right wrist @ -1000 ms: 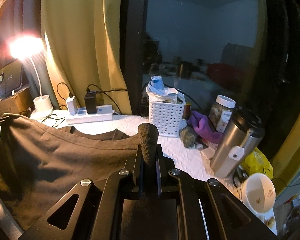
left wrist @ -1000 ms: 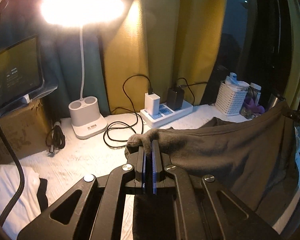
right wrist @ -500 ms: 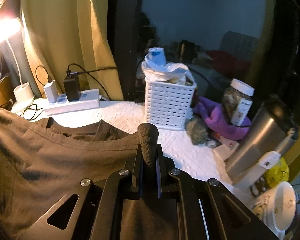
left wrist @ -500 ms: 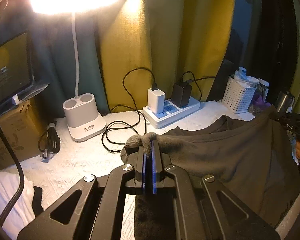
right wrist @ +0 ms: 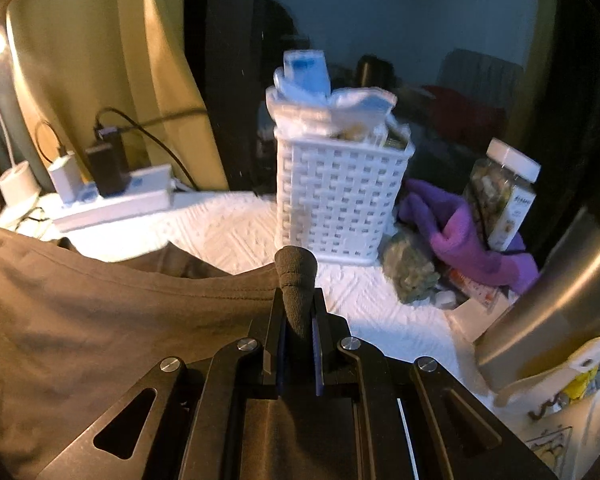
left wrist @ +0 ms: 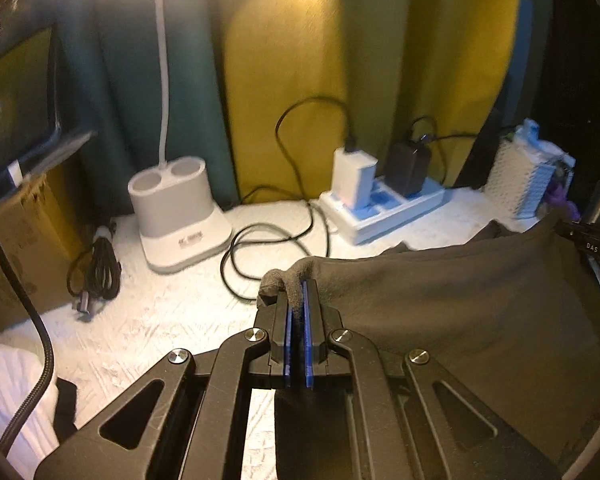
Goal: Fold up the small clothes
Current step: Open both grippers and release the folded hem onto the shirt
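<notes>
Left tongs [left wrist: 297,312] clamped tight on one bunched corner of the grey garment [left wrist: 452,300]; right tongs [right wrist: 298,312] clamped on the opposite corner, a rolled nub of cloth protruding past the tips. Garment stretched between both tongs, upper edge taut, body hanging toward the white table [left wrist: 148,320], far portion already resting on the table in front of the power strip [left wrist: 384,208]. Likely step: laying the held edge forward and down to form a fold. Risks: held edge carried too far toward the power strip, catching the looped black cable [left wrist: 260,252] lying just in front of it or dragging the chargers. To the right of the power strip, white basket [right wrist: 340,200], purple cloth [right wrist: 472,236], glass jar [right wrist: 500,200] and steel tumbler [right wrist: 552,300] crowd the table; sideways drift of the right tongs liable to topple the tumbler or jar. Uneven lowering of the two corners liable to leave a skewed, wrinkled fold. Bunched grip on the right corner thick and rounded: possible slip under tension. Release before the cloth lies flat liable to collapse the fold.
</notes>
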A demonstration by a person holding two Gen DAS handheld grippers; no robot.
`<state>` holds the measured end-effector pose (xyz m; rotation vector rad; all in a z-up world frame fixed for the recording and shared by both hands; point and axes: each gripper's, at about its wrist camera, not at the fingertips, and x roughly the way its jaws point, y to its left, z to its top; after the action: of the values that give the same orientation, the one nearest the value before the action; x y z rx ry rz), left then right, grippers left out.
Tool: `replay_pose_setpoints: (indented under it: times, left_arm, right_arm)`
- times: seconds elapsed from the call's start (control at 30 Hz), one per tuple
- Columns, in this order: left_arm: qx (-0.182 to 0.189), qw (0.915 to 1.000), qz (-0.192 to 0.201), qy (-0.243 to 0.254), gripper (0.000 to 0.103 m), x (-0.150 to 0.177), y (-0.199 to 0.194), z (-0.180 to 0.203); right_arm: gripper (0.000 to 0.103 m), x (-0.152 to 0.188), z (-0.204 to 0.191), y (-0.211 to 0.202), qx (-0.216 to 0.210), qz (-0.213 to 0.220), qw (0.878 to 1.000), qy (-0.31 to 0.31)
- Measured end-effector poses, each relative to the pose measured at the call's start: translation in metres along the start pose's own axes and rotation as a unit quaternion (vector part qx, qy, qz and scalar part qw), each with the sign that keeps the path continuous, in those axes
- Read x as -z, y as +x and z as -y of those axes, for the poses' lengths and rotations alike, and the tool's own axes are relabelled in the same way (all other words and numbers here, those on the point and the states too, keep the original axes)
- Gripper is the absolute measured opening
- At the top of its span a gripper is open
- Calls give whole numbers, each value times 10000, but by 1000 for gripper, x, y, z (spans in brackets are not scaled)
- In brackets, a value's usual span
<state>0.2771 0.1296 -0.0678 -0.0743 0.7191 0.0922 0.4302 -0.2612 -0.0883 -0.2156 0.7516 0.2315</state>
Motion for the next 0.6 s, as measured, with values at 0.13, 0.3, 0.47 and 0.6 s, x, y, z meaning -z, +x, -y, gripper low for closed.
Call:
replay_pose_setpoints:
  times: [0.13,0.3,0.47,0.6]
  left_arm:
    - [-91,9998,-178,-5,3,8,13,-3]
    - [-164,9991,-394,3,3,15,26,-6]
    - [-236,9983,-537,30,3,20,34,-9]
    - [-348,9974,-624,12,3,22,39,-12]
  right_arm:
    - [19,7,-1,22,214,-286,9993,-60]
    - [52,13,1,35,435,-455,9980,-87]
    - [67,16,7,37,451,-471,9979,-33]
    - [67,15,10,39,502,-461,9977,-43]
